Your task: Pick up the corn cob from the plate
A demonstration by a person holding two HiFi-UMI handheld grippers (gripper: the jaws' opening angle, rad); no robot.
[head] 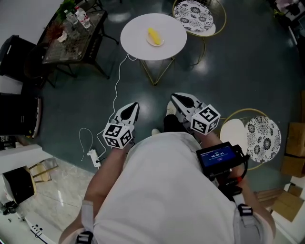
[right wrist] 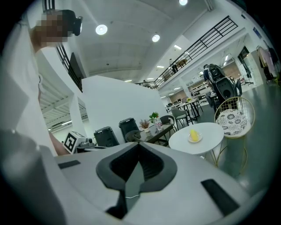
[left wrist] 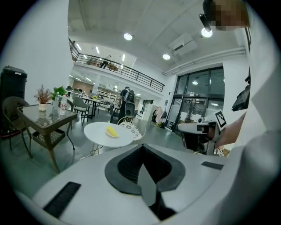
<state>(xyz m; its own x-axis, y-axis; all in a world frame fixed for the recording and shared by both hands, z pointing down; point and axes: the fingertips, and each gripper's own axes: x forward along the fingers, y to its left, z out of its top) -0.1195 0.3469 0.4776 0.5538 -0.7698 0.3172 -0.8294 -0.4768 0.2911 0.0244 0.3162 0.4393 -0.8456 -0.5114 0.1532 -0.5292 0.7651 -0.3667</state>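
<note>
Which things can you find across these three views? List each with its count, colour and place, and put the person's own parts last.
corn cob: one, yellow, lying on the plate
plate: one, pale, on the round table
round table: one, white top on gold legs, ahead of the person
wire chairs: two, gold frames with black-and-white patterned cushions, one beyond the round table, one at the person's right
glass-top table: one, dark, left of the round table
cable: one, white, trailing over the floor from the round table
screen unit: one, black with blue display, at the person's right side
left tongs: one, white and black, shut, empty
right tongs: one, white and black, shut, empty
</note>
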